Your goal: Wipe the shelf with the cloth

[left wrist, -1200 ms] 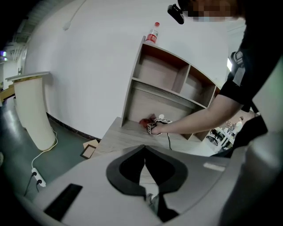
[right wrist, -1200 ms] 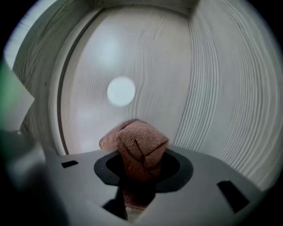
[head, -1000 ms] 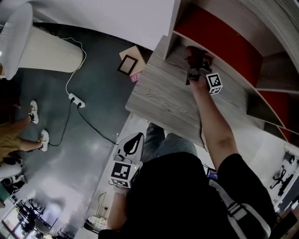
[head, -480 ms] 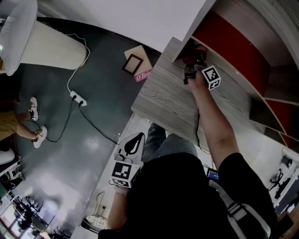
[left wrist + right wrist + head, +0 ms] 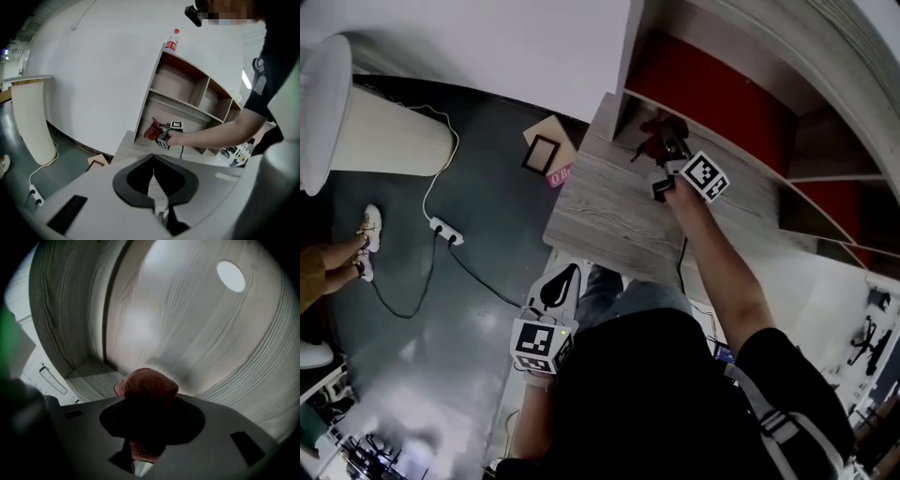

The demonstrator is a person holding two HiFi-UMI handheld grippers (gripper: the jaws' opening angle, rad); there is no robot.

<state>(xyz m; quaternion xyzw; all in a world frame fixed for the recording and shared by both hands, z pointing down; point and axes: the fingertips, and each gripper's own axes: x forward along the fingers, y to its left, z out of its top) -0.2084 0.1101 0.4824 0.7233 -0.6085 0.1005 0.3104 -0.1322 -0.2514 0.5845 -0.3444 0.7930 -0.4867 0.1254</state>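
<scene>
A red cloth (image 5: 146,389) bulges out between the jaws of my right gripper (image 5: 146,427), which is shut on it. In the head view that gripper (image 5: 664,155) holds the cloth (image 5: 653,129) at the left end of the bottom shelf compartment, close to its left wall. The grey wood-grain shelf board (image 5: 609,211) runs out toward me below it. My left gripper (image 5: 555,298) hangs low by my body, away from the shelf; its jaws stand together with nothing between them (image 5: 153,180). From the left gripper view the cloth (image 5: 152,132) shows against the shelf unit (image 5: 187,101).
A red back panel (image 5: 712,89) lines the compartment. On the dark floor lie a framed picture (image 5: 542,152), a power strip (image 5: 442,231) with a white cable, and a white cylinder (image 5: 375,141). A bottle (image 5: 172,41) stands on top of the shelf unit. A person's feet (image 5: 366,244) show at the left.
My right gripper has moved the cloth leftward along the shelf toward the left wall of the compartment. The left gripper has stayed low by my body.
</scene>
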